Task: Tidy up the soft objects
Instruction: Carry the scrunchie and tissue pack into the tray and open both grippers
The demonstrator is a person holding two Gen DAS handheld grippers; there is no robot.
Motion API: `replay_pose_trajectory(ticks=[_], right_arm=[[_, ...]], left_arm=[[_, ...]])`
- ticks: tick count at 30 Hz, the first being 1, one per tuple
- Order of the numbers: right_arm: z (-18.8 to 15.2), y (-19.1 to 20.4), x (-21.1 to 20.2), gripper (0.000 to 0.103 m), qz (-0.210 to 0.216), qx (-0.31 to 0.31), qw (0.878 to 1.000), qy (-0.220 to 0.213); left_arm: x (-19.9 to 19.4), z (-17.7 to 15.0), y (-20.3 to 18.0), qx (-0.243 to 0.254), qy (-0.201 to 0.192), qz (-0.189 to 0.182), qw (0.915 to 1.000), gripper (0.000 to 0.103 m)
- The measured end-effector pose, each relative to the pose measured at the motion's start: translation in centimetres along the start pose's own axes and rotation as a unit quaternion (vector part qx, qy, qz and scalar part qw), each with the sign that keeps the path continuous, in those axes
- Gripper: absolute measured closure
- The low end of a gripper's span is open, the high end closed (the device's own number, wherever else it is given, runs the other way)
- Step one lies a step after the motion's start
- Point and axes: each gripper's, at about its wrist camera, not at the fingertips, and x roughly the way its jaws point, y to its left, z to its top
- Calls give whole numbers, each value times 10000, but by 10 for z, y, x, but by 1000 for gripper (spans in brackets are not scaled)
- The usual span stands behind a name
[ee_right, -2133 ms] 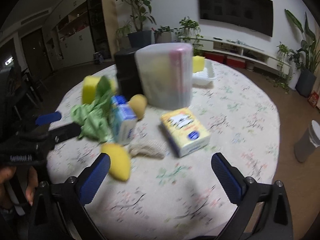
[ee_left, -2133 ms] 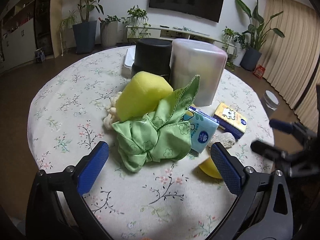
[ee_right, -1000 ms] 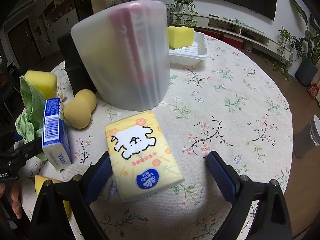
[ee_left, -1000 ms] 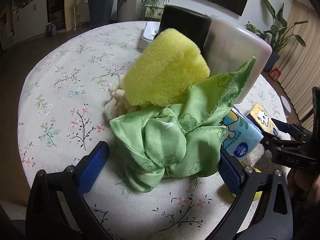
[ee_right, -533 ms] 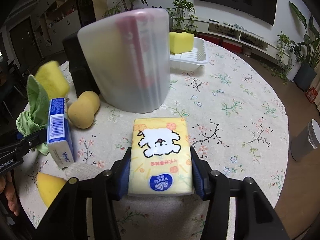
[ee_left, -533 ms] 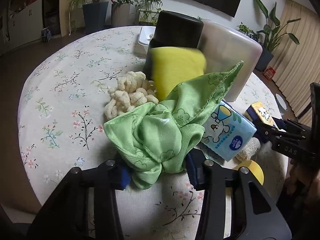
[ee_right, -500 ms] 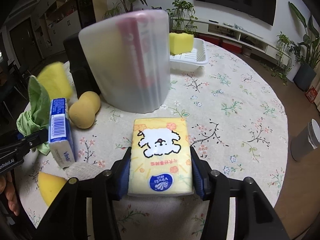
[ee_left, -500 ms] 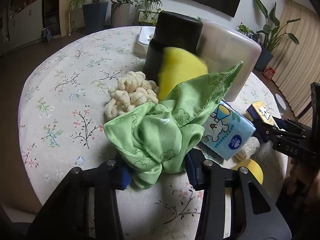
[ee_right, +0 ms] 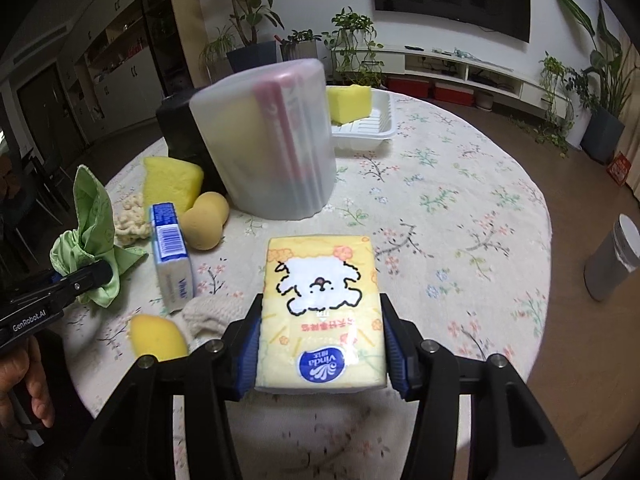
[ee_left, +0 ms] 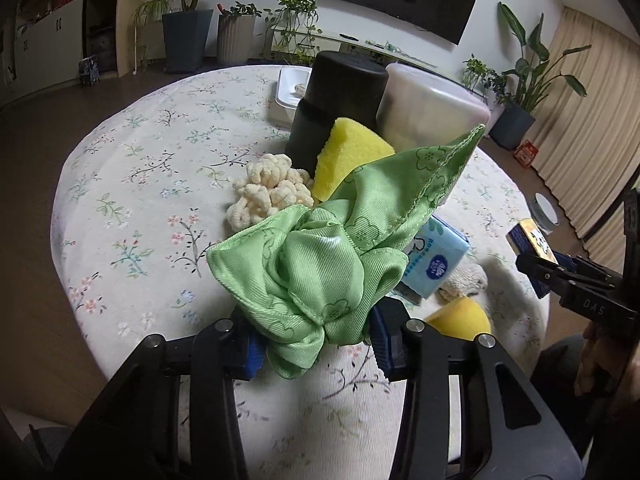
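On the flowered tabletop (ee_right: 460,208), both tongs have just closed and each now holds something: the left tongs (ee_left: 314,344) are clamped on the bunched green cloth (ee_left: 320,256), the right tongs (ee_right: 322,348) on the sides of the yellow tissue pack (ee_right: 320,312), both at the near edge of the clutter. The cloth is gripped only by its lower folds, so I judge a loose corner could drag across the cream chenille piece (ee_left: 268,196) or the yellow sponge (ee_left: 348,152) just behind it and pull them along as it rises. The tissue pack is soft and slick-wrapped, so a squeeze on its edges may let it buckle or slide out, perhaps knocking the blue tissue pack (ee_right: 170,248) standing on edge nearby
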Motion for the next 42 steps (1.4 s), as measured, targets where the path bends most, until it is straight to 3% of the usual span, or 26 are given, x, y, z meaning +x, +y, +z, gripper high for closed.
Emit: replay_pose_trajectory(ticks=[5, 12, 16, 20, 24, 27, 30, 32, 37, 42], right_arm=[[2, -23, -20, 48, -42, 256, 9996, -56], [37, -81, -47, 48, -687, 406, 9961, -376], [81, -114, -54, 48, -1022, 361, 9925, -571], [140, -129, -44, 48, -949, 292, 9925, -717], [200, -112, 1, 48, -619, -176, 9963, -570], [232, -87, 48, 48, -218, -586, 9976, -305], [250, -61, 88, 48, 231, -1049, 9942, -80], [256, -43, 112, 48, 471, -1478, 9879, 92], [260, -12, 156, 48, 683, -2194, 9721, 466], [273, 3, 174, 48, 808, -2476, 9642, 508]], left_arm=[[-19, 19, 20, -100, -145, 5, 9998, 64], [-35, 88, 47, 130, -466, 360, 9982, 64], [-24, 140, 50, 409, -481, 446, 9970, 64], [16, 200, 38, 860, -200, 341, 9955, 64], [72, 254, 12, 1361, 181, 143, 9904, 63], [121, 276, -12, 1967, 506, 119, 9791, 64], [156, 284, -27, 2353, 763, 38, 9689, 63], [173, 289, -33, 2391, 904, -59, 9668, 63], [218, 280, -37, 2691, 1286, -39, 9545, 63], [238, 271, -33, 2715, 1409, -51, 9521, 63]])
